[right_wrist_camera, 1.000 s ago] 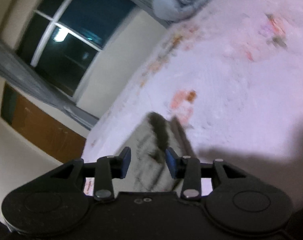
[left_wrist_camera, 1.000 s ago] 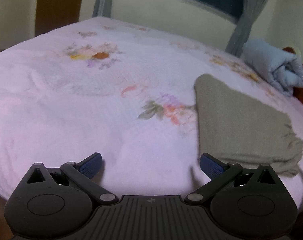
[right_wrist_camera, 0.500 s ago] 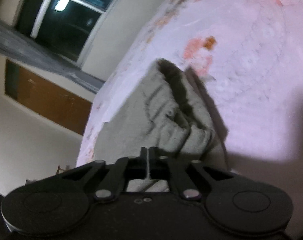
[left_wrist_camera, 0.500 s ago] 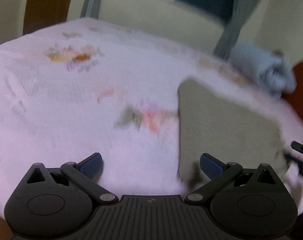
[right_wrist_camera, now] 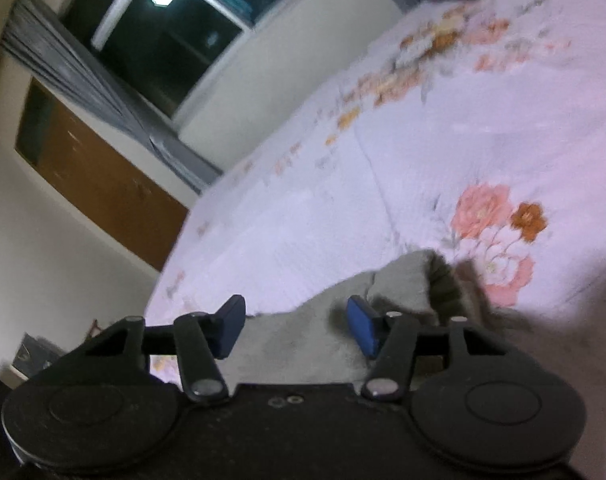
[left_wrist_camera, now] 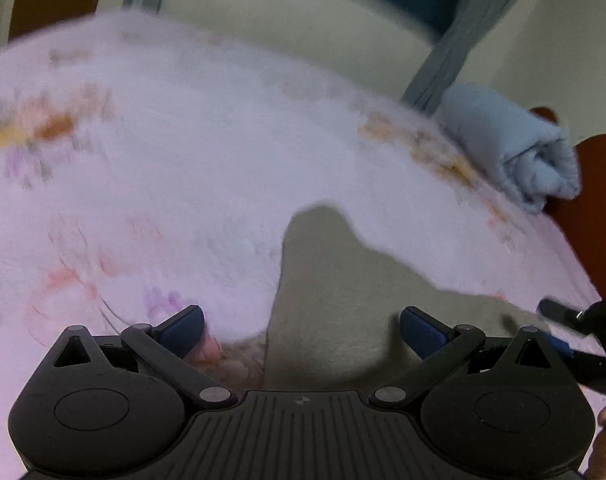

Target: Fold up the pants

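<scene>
blurred floral bedspread [left_wrist_camera: 207, 184] under a dark window [right_wrist_camera: 163, 40].

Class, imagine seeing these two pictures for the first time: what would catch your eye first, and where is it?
First the grey-green pants, lying on the pink flowered bedspread just ahead of both grippers. The left gripper stands wide open over their edge; the right gripper, whose jaws have just been opening, has the cloth loose between them. A rolled blue blanket sits at the far right by the curtain.
</scene>
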